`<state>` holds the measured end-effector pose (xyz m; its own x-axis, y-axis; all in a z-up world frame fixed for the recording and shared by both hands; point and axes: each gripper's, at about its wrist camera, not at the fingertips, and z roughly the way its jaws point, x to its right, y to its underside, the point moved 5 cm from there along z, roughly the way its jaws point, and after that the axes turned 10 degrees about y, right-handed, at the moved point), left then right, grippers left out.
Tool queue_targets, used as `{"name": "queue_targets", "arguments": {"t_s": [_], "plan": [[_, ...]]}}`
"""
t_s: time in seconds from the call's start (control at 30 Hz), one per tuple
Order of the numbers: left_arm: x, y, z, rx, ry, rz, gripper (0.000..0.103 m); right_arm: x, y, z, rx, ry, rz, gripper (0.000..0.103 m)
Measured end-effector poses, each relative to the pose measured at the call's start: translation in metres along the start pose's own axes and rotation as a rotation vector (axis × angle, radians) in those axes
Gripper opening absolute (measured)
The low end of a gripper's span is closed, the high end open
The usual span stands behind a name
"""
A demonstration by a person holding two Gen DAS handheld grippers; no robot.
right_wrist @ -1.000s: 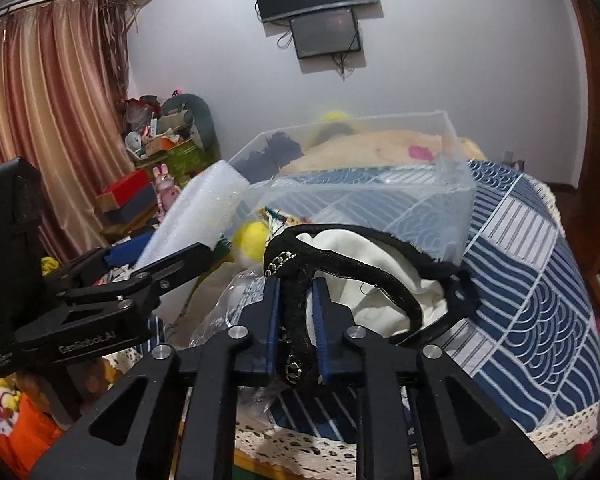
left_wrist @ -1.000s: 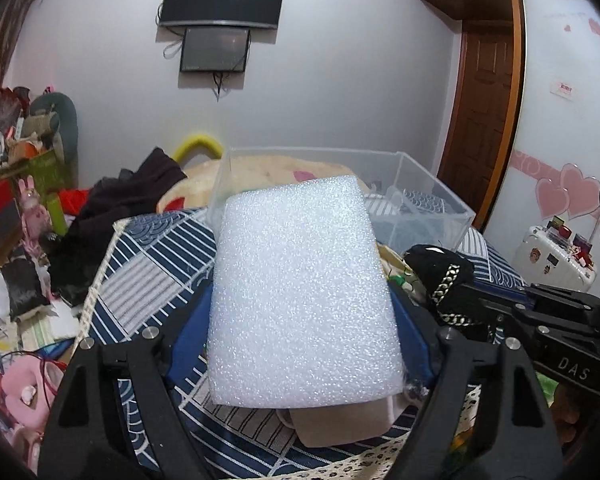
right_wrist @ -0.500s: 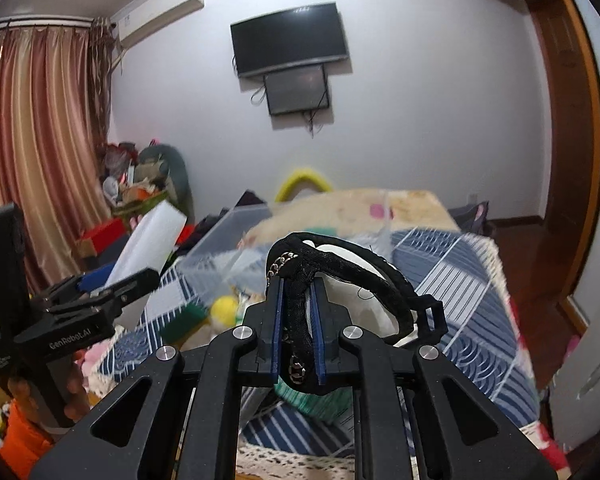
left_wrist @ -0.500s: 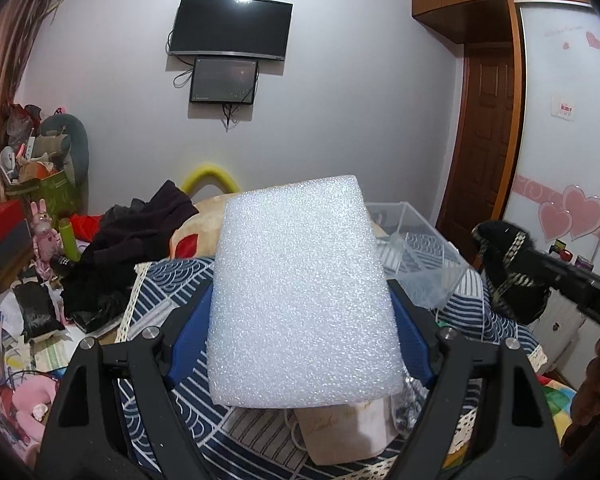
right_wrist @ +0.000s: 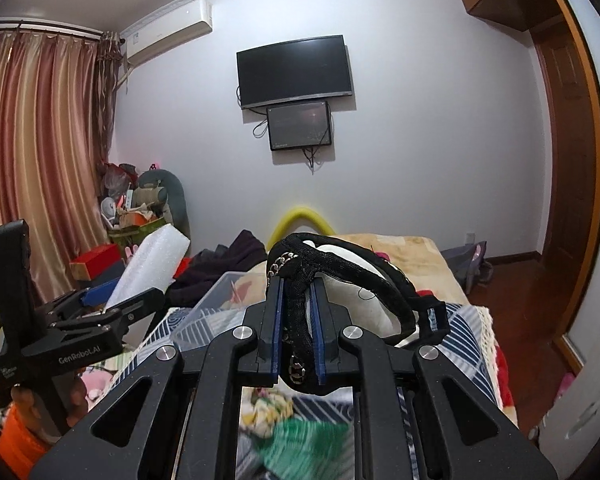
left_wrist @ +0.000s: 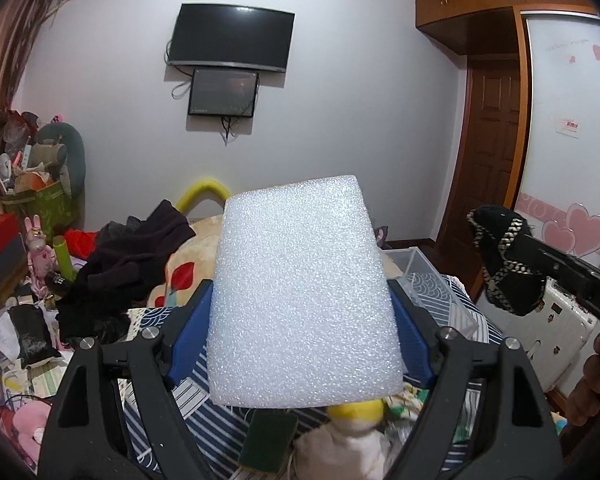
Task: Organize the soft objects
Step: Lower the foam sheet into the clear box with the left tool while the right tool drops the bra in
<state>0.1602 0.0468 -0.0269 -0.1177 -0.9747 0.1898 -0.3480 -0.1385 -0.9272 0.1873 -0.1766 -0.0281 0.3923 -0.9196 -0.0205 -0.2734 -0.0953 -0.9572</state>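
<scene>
My left gripper (left_wrist: 302, 312) is shut on a white foam block (left_wrist: 304, 292) and holds it up above the bed; the block also shows in the right wrist view (right_wrist: 150, 268). My right gripper (right_wrist: 296, 304) is shut on the black strap of a black and white bag (right_wrist: 348, 276), lifted above the bed; the bag shows at the right of the left wrist view (left_wrist: 504, 264). A clear plastic box (left_wrist: 432, 280) stands on the blue patterned bedcover, below and ahead of both grippers (right_wrist: 208, 304).
A yellow ball (left_wrist: 356, 412), a green sponge (left_wrist: 268, 436) and a cloth bundle lie on the bedcover (left_wrist: 484, 328) below my left gripper. Dark clothes (left_wrist: 136, 252) are piled on the bed's left. Clutter fills the floor at left. A wardrobe stands right.
Both grippers have risen and tilted up with their loads, so the clear box has dropped lower in both views. Both grips are unchanged.
</scene>
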Motion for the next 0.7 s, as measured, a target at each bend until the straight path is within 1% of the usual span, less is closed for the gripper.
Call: {"name": "queue_targets", "arguments": {"t_s": [0.23,0.57,0.7], "plan": [[-0.007,0.002,0.045,-0.096,0.0,-0.007,0.082,-0.012,0.003,0.036,-0.057,-0.006,-0.031,0.011],[-0.011,0.016,0.099,-0.231,-0.001,0.003,0.082,-0.018,0.026,0.087,-0.213,-0.022,-0.065,0.011],[-0.011,0.023,0.111,-0.259,-0.005,0.011,0.082,-0.02,0.033,0.1,-0.269,-0.03,-0.081,0.011]]}}
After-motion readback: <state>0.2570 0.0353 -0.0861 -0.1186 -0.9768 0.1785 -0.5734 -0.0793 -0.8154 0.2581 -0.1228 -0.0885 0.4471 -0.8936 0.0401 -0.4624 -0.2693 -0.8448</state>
